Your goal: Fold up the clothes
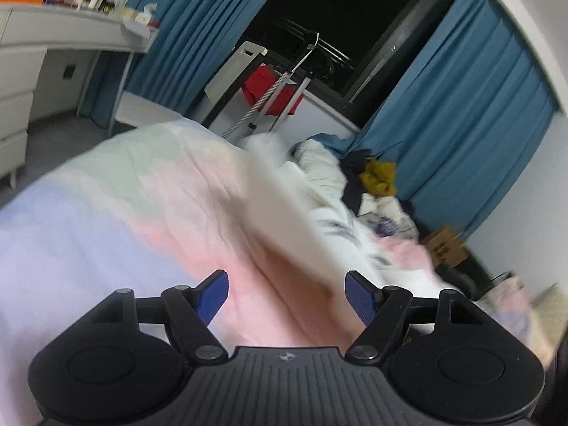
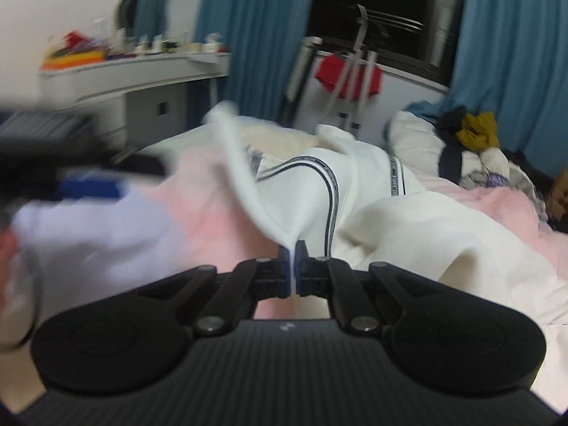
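Note:
A white garment with dark stripe trim lies across the pastel bedsheet. My right gripper is shut on a fold of that white cloth, which rises in a ridge from the pads. In the left wrist view the same white garment shows as a blurred white band across the sheet. My left gripper stands open above the pink part of the sheet, with nothing between its blue pads. That left gripper also shows blurred at the left edge of the right wrist view.
A pile of clothes with a mustard piece lies at the bed's far right. Blue curtains frame a dark window. A white desk with clutter stands at the left. A drying rack with a red cloth stands beyond the bed.

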Motion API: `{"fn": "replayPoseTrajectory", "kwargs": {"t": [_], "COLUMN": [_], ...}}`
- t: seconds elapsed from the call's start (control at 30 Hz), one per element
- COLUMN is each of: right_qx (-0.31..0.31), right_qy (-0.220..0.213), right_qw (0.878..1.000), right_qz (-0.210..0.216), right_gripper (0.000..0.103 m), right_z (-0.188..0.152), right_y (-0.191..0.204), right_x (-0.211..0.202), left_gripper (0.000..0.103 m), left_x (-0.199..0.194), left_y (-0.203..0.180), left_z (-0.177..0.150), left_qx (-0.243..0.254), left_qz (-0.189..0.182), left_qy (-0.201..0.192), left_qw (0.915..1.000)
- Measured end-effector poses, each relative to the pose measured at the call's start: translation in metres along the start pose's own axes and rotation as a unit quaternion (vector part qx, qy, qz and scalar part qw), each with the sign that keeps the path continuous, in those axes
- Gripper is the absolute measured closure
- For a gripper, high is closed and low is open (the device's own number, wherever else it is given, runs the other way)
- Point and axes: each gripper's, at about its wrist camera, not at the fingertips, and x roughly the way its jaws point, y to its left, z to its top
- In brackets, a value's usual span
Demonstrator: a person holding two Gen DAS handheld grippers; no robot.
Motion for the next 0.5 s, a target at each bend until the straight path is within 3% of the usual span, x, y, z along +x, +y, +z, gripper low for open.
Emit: {"fn": "replayPoseTrajectory", "kwargs": {"t": [0.1,0.23,0.33,0.5], "right_qx": [-0.019,-0.016,0.044,0.164], "right_qy": [0.021,0.087,0.102,0.061], "right_qw": [0.999,0.995,0.991,0.978], "right_qz": [0.028,0.056,0.073,0.113], "right_gripper": [0.098,0.097,0.095,0.094], "right_z": [-0.017,-0.046,-0.051,-0.049], "right_y": [0.023,0.036,0.018,-0.018], "right_x": [-0.019,-0.009,-0.012,-0.045], "left_gripper": [0.027,0.027,0.027,0.027], "left_x": [-0.009,-0.012,-0.009,0.014], "left_y": [-0.005,-0.005,0.003,0.03], "left_z": [-0.005,-0.016,-0.024,-0.034], "left_qx": [0.0,-0.024,-0.07,-0.147], "left_qz": [0.017,0.045,0.054,0.067], "left_qy": [0.013,0.052,0.079,0.092], "left_qw": [0.9998,0.9973,0.993,0.9825]}}
